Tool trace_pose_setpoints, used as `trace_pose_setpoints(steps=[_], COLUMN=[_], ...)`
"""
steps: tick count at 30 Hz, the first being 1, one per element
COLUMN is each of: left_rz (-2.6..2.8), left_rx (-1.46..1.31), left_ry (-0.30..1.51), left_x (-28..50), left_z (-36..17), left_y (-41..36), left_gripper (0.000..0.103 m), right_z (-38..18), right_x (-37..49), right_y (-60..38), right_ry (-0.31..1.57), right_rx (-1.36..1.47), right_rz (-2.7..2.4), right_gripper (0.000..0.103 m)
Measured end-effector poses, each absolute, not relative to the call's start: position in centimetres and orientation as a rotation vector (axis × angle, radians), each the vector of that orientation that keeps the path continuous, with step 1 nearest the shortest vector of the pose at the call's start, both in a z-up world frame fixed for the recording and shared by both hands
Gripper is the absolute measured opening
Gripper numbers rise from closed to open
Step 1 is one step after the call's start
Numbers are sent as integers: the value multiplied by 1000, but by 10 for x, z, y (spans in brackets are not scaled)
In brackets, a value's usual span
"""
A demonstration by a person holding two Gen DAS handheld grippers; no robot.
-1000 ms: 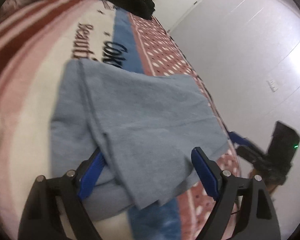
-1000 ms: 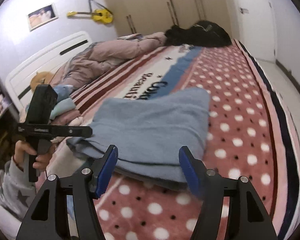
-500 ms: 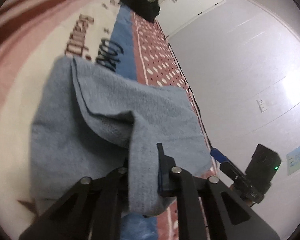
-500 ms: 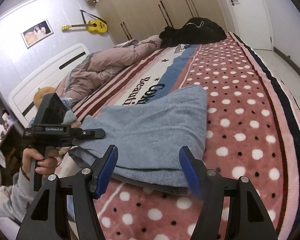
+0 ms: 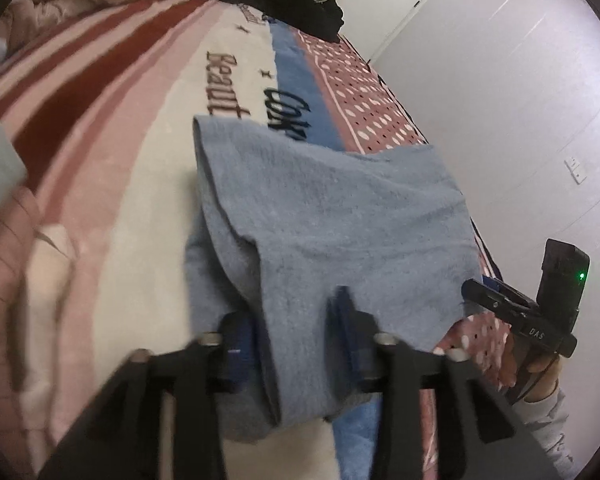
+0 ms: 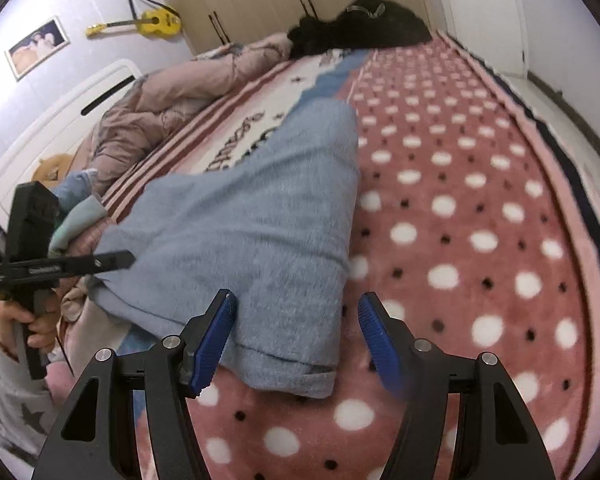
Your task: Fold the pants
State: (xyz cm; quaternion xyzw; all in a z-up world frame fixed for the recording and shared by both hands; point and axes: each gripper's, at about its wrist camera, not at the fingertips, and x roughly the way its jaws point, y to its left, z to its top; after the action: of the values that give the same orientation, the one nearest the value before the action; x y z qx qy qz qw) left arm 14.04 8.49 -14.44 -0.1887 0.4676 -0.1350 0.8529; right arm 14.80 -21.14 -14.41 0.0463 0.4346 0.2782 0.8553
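Judging by their fuzzy, slumping surface, the pants [image 6: 260, 216] are a soft, thick blue fleece: light, limp, a little bulky, likely to sag and drag on the equally plush blanket [image 6: 480, 240] they lie on, in a folded stack running from the near edge toward twelve o'clock in the right wrist view. I would call them forgiving to pinch and not slippery, but a shallow bite may catch only the top layer, so I want hold at a corner or hem where all layers meet. My left gripper [image 5: 296, 332] has its blue pads closed in on a raised flap of the fabric at six o'clock in its own view, though motion blur leaves the firmness of that pinch uncertain; the flap hangs over the lower layers. My right gripper [image 6: 296, 336] stands wide apart, straddling the near folded corner at six o'clock without touching it that I can see, the hem seam lying between the pads. Farther out, a rumpled pink quilt [image 6: 172, 100] sits at ten o'clock and a dark heap of clothes [image 6: 364, 24] at twelve.
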Motion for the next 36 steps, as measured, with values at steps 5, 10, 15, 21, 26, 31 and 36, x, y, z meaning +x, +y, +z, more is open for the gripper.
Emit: trace_pose_setpoints(steps=[5,10,15,21,26,31,36], left_rz=[-218,-192,-168,-170,-181,-230,-297], left_rx=[-265,-242,-229,-230,-286,-402,-524], left_ry=[925,958,974,978,990,1038,1057], left_x=[137,148,151,152,157,166,178], left_z=[-125,-137,-148,-149,-150,-165,-177], left_y=[78,70,67,69,81,90,91], left_gripper=[79,79,79,79,81,81,81], right_z=[-123,-125,-152,-166,-155,-166,-175], right_x=[154,180,197,194,192,201,211], right_y=[-219,-211,-193,-205,-206,-196,-188], right_ry=[853,898,969,980,1003,1076,1113], right_rx=[115,148,58,78,126,192,261], right_rz=[576,586,559,579,627,687,719], right_gripper=[70,73,73,76,77,78,68])
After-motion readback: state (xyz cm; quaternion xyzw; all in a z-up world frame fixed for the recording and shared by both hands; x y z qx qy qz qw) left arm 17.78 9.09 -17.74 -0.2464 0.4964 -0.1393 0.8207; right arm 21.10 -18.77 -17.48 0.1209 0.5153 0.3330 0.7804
